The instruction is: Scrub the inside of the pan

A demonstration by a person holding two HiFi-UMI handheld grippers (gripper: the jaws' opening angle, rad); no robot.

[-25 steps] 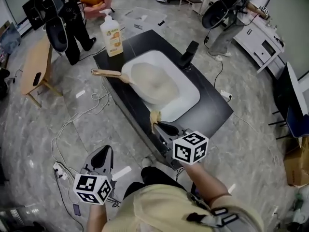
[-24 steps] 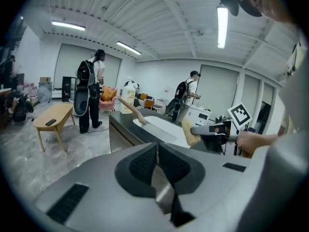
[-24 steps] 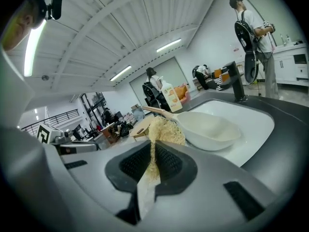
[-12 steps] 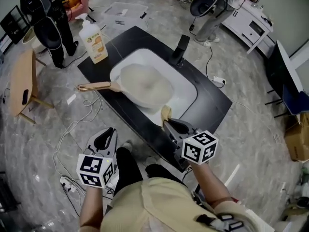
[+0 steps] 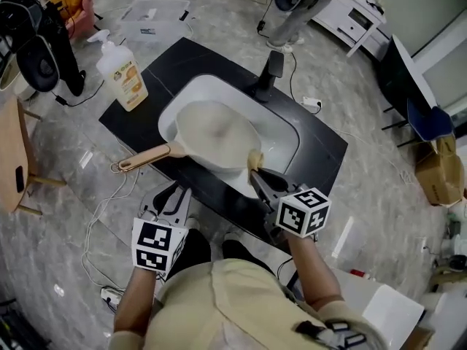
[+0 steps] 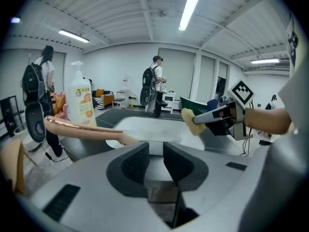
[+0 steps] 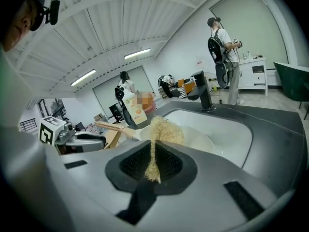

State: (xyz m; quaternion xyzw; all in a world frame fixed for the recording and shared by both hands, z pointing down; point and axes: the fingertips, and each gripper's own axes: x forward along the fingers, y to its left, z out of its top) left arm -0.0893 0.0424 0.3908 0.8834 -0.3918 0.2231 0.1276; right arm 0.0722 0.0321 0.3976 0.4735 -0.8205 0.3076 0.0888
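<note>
— Where is the pan on your feed?

— I see the round, pale cream pan lying in the white oval sink, which is set into the black countertop. Its tan wooden handle sticks out over the counter towards the near left.

— And your right gripper?

— My right gripper has its jaws pressed together on a yellow, fibrous scrubber pad. In the right gripper view the pad rises from between the jaws, with the pan behind it. In the head view it sits at the pan's near right rim. I cannot tell whether it touches.

— The left one?

— My left gripper hangs off the near side of the counter, near the handle, touching nothing. In the left gripper view its jaws stand slightly apart with nothing between them. The handle runs across ahead of them.

— Anything else around the sink?

— A pale pump bottle with an orange label stands upright at the counter's far left corner. A black faucet stands behind the sink. A person with a black backpack stands on the grey marble floor at the far left.
</note>
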